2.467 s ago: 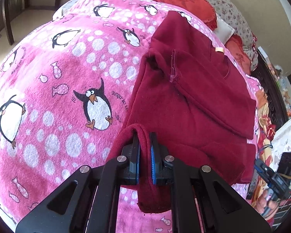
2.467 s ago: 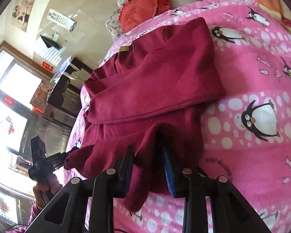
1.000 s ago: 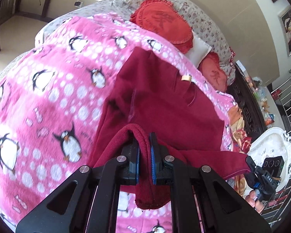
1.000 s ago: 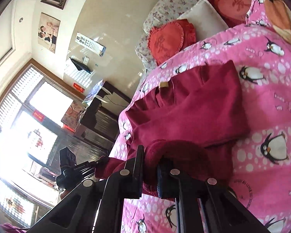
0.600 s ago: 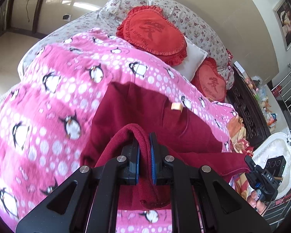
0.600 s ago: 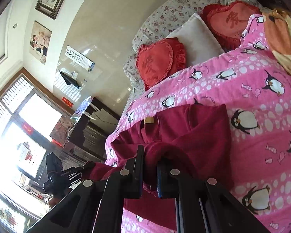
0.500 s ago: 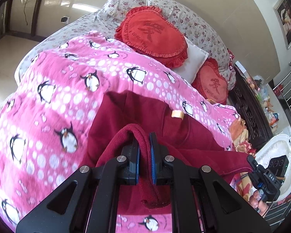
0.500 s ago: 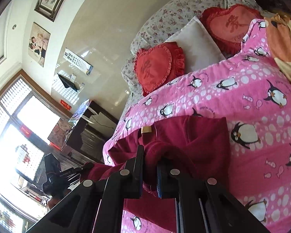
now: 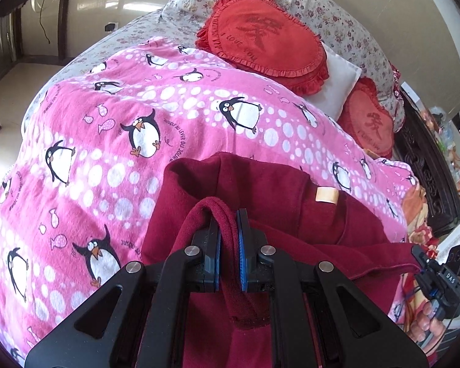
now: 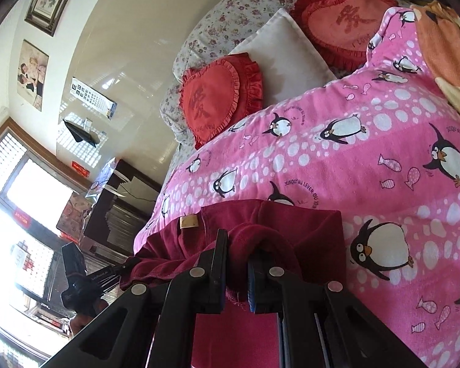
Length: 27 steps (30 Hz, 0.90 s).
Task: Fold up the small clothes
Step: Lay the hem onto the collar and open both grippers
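Note:
A small dark red fleece garment (image 9: 270,193) with a tan label (image 9: 325,195) lies on the pink penguin blanket (image 9: 113,141). My left gripper (image 9: 228,233) is shut on a doubled fold of its hem, held over the garment's upper part. In the right wrist view the same garment (image 10: 306,224) shows its label (image 10: 189,222) at the left. My right gripper (image 10: 237,254) is shut on another bunch of the hem. The lifted edge stretches between both grippers. The other gripper (image 9: 438,273) appears at the lower right of the left wrist view, gripped by a hand.
Red frilled cushions (image 9: 260,36) and a white pillow (image 9: 340,82) lie at the bed's head, beyond the garment. An orange cloth (image 10: 444,46) lies on the blanket's far right. Dark furniture (image 10: 119,208) and a bright window (image 10: 21,208) stand left of the bed.
Both grippers have carried the hem forward over the garment toward the pillows. Less of the garment shows ahead of the jaws, and the label is now close to them.

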Available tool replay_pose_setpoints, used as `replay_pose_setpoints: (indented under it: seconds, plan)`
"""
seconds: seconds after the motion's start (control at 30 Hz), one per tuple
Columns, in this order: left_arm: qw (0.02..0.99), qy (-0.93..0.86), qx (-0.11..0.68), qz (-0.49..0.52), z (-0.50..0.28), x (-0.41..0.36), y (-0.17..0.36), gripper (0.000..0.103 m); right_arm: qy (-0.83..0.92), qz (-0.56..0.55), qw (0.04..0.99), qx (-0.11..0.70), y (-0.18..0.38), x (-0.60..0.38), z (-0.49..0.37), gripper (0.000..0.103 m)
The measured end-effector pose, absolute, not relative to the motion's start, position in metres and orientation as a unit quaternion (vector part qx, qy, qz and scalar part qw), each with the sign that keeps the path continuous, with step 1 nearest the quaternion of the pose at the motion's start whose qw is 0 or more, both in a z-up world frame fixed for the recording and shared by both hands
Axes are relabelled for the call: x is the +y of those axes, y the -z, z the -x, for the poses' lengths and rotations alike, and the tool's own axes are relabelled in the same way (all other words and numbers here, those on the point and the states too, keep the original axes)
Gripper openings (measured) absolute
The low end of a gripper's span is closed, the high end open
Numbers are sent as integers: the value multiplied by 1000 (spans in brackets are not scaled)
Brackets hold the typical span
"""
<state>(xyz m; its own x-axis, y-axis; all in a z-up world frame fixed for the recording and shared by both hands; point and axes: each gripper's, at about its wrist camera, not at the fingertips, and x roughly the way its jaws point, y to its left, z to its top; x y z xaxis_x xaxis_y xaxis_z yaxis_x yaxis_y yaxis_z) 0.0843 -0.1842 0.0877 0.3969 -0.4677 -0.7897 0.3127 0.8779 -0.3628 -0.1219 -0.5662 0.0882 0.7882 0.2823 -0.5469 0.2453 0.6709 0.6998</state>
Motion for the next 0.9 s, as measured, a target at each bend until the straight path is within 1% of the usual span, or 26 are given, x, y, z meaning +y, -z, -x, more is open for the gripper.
replay_pose_setpoints:
  seconds: [0.23, 0.53, 0.77, 0.9]
  plan:
    - [836, 234, 493, 65, -93, -192, -87, 8, -1, -389, 859, 332, -91, -569, 108, 9]
    - [834, 229, 499, 58, -101, -197, -80, 8, 2, -404, 843, 355, -68, -580, 94, 9]
    - [833, 223, 503, 59, -105, -199, -75, 8, -3, -377, 851, 366, -74, -578, 85, 9]
    - [831, 221, 508, 63, -108, -199, -74, 8, -2, -385, 845, 370, -74, -581, 80, 10]
